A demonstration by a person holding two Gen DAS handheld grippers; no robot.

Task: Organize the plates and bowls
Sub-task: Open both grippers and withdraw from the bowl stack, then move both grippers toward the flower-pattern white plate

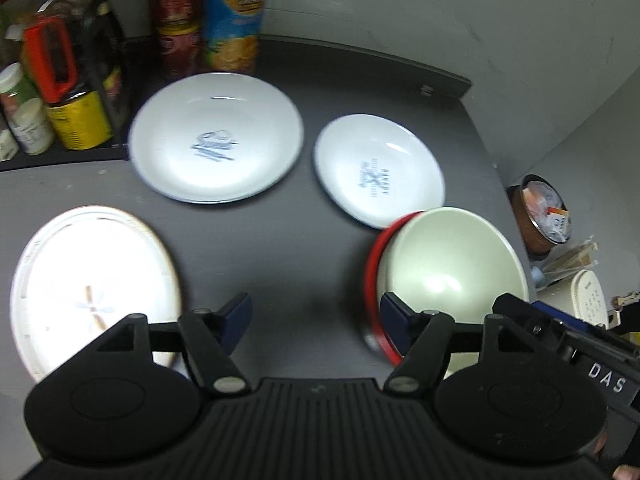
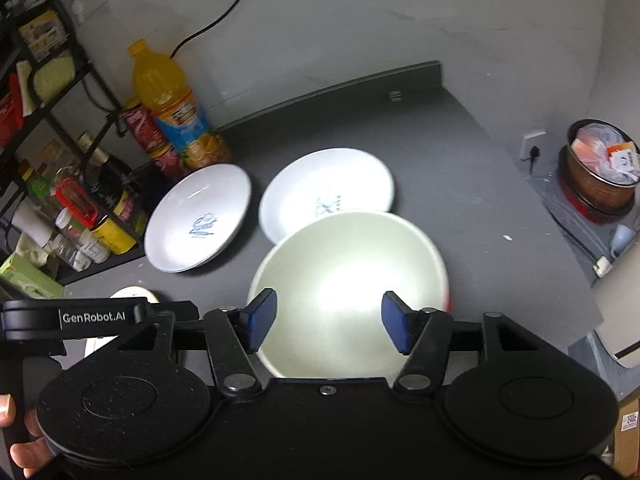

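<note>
Above the grey worktop (image 1: 304, 248) both grippers hover level, jaws spread wide and empty: the left gripper (image 1: 316, 322) over bare surface, the right gripper (image 2: 328, 322) over the cream bowl (image 2: 348, 280). Its red outside (image 1: 374, 276) is mostly hidden. Three plates lie flat: two printed white plates (image 1: 216, 136) (image 1: 380, 170) far, one patterned plate (image 1: 92, 276) near left, partly cut off.

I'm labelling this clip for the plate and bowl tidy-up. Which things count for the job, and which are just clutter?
For the job:
large white plate
smaller white plate
patterned plate
red bowl

Lying about:
juice bottle
crisp tube
yellow tin
copper pot
</note>
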